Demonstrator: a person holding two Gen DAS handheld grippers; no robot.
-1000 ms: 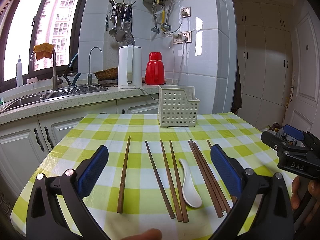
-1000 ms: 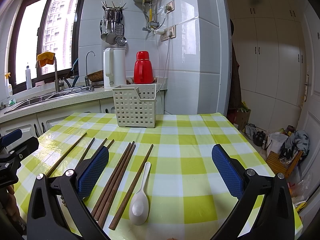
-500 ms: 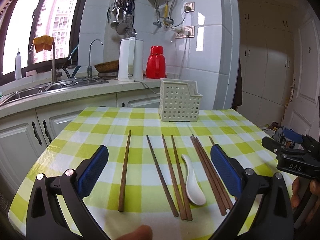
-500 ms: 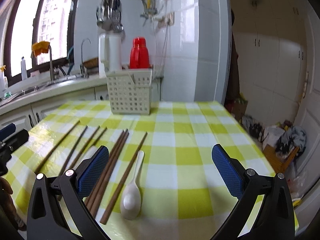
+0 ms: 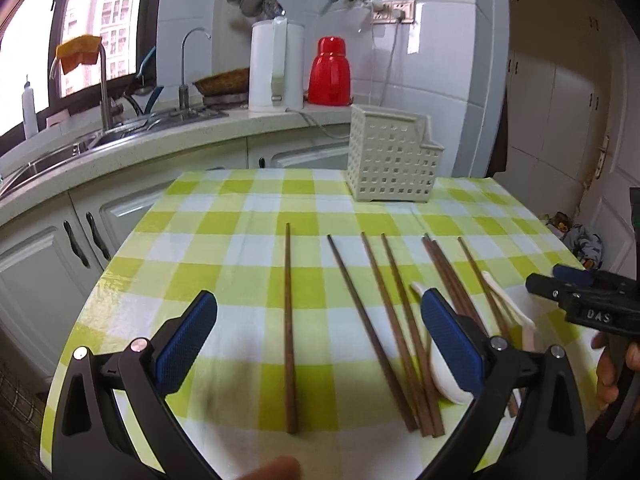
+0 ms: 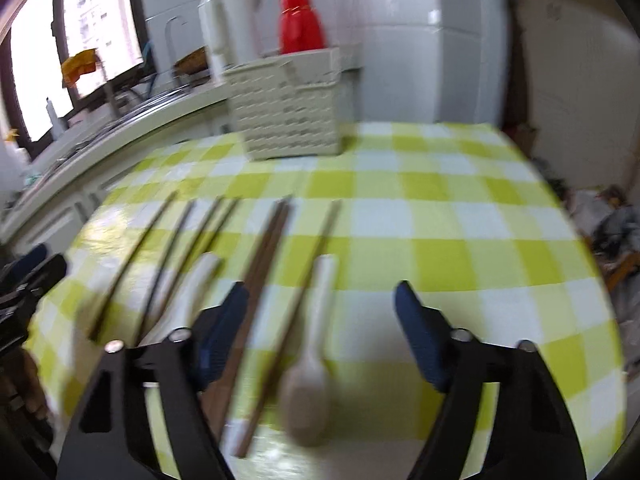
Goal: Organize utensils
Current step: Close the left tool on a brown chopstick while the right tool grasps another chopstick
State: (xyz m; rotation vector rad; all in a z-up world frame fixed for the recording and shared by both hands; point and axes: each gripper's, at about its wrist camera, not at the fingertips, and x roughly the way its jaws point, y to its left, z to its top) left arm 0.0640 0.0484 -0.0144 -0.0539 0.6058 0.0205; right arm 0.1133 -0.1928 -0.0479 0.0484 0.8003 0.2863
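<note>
Both grippers have dropped closer to the checked tablecloth [image 5: 256,208] since the earlier frames, and the right-wrist view is now blurred by motion. The left gripper [image 5: 318,338] hangs low over the cloth with its jaws spread wide and holding nothing; the single chopstick [image 5: 289,328] lies between its blue pads [image 5: 184,340], apart from both. Your right gripper [image 6: 320,336] is likewise spread and empty, with a white spoon [image 6: 312,364] lying between its fingers on the cloth.

Judged from this layout, you are at the approach step of the first pick: nothing has yet been lifted. The next move calls for lowering each gripper until its pads straddle one item, then closing. The lone chopstick is thin and flat on the cloth, so the pads must reach the surface to catch it.

The perforated utensil basket [image 5: 390,160] stands upright at the far edge of the table, well apart from the utensils. Its interior is not visible from either view, so you cannot tell whether it holds anything; nothing protrudes above its rim.

The other chopsticks [image 5: 396,320] lie in a loose row to the right of the single one, and a second spoon [image 6: 192,284] lies among them.
</note>
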